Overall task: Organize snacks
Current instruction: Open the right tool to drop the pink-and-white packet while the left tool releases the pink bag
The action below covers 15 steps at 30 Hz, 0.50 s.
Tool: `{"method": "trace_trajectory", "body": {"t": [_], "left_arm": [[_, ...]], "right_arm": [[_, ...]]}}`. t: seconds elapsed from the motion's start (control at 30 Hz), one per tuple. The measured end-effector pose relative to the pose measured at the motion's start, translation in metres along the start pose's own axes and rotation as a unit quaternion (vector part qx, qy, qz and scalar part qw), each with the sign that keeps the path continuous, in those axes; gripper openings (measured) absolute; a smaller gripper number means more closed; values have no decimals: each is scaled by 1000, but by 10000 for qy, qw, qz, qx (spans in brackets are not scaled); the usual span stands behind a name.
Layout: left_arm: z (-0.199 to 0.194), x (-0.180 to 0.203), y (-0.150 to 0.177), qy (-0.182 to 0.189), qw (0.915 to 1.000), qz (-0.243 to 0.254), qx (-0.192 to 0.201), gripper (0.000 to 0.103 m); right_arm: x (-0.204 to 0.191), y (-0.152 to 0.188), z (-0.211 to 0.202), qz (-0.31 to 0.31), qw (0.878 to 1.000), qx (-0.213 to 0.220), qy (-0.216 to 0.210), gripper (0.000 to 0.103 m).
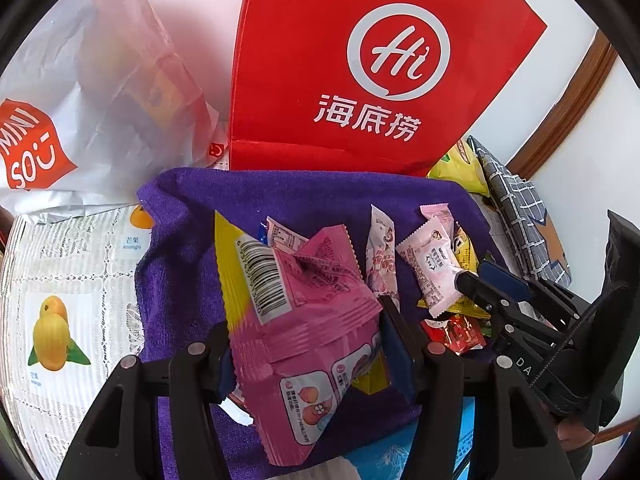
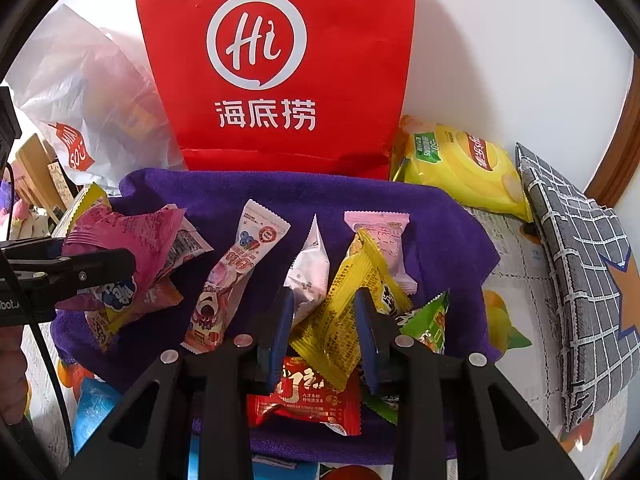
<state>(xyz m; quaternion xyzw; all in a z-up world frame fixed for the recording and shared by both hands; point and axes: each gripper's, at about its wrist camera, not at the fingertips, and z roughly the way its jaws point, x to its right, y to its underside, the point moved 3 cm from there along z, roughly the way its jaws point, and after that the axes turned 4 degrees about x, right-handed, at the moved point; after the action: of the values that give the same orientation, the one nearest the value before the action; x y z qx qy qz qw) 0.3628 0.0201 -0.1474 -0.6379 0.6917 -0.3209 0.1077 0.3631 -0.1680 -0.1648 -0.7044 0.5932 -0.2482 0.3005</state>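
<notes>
Several small snack packets lie on a purple towel [image 2: 400,208]. My left gripper [image 1: 308,344] is shut on a pink and yellow snack packet [image 1: 304,320] and holds it above the towel [image 1: 192,240]; the packet also shows in the right wrist view [image 2: 132,240]. My right gripper [image 2: 324,320] stands around a yellow packet [image 2: 340,320], its blue pads [image 2: 280,328] on either side of it; whether they press it I cannot tell. A red packet [image 2: 308,400], a white packet [image 2: 310,272] and a pink-white stick packet [image 2: 236,268] lie nearby. The right gripper also shows in the left wrist view [image 1: 476,292].
A red paper bag [image 2: 280,64] stands behind the towel against the wall. A white plastic bag [image 1: 80,92] lies at the left. A yellow crisp bag [image 2: 460,164] and a grey checked pouch [image 2: 580,264] lie at the right. The fruit-print tablecloth [image 1: 60,280] covers the table.
</notes>
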Motion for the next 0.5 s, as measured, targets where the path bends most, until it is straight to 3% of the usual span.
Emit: {"method": "trace_trajectory", "body": {"t": [0.5], "left_arm": [[8,5,4,-26,9998,106,-168,62]], "right_arm": [[1,3,-1,29,9999,-18,94,33]]}}
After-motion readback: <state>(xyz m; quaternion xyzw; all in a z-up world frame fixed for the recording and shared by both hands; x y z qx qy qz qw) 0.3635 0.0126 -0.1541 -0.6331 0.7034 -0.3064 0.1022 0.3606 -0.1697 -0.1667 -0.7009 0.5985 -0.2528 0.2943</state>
